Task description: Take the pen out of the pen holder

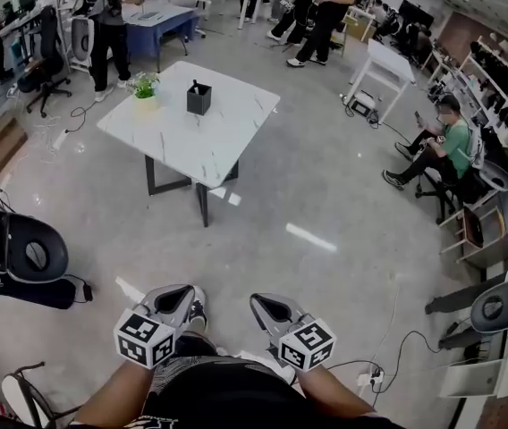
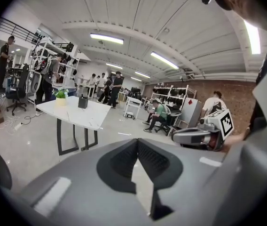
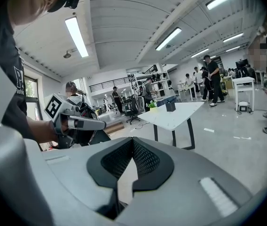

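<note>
Bright, even light falls from ceiling strips (image 2: 106,38) and glares in streaks on the glossy floor (image 1: 312,237), while both gripper views bend strongly, darken at their round edges and blur close up.

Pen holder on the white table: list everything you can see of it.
The black square-sided pen holder stands upright on the white marble-look table, toward its far side, beside a small green potted plant but apart from it. It looks matte and open at the top; the material is unclear. A thin dark tip, probably the pen, pokes above its rim. Only the tabletop touches it.
</note>
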The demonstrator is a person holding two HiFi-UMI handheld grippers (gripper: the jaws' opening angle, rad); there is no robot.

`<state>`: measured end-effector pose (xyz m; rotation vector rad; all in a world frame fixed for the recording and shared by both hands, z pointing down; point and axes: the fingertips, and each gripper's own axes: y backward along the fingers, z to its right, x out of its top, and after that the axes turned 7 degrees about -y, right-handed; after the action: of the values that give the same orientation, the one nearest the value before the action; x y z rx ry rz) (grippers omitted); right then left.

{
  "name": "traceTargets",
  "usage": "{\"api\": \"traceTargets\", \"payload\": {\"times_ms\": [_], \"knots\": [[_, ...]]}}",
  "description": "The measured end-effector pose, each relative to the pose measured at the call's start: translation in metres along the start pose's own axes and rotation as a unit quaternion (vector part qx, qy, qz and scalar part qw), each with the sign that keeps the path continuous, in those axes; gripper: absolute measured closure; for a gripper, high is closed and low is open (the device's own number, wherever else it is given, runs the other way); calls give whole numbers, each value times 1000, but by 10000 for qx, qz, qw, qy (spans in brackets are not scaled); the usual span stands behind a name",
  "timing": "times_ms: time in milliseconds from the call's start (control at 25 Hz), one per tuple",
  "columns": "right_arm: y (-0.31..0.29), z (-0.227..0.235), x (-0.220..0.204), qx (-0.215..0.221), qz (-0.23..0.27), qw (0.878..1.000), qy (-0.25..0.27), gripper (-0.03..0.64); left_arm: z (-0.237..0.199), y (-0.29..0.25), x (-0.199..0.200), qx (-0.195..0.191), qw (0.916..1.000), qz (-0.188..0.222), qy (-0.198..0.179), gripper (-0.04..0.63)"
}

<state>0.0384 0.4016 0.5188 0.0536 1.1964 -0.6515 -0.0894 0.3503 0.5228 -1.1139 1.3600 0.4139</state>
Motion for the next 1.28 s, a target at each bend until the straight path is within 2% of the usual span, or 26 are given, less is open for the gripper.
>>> {"api": "traceTargets", "payload": {"times_ms": [320, 800, 1280], "knots": [[-48, 29, 12, -27, -153, 9999, -75, 617, -46, -37, 7, -33, 9999, -121, 92, 538], [-139, 73, 96, -108, -86, 9998, 138, 617, -139, -96, 77, -109, 9999, 20, -29, 538], [-222, 95, 137, -195, -89, 9995, 237, 617, -223, -138, 115, -264, 9995, 66, -146, 538]]}}
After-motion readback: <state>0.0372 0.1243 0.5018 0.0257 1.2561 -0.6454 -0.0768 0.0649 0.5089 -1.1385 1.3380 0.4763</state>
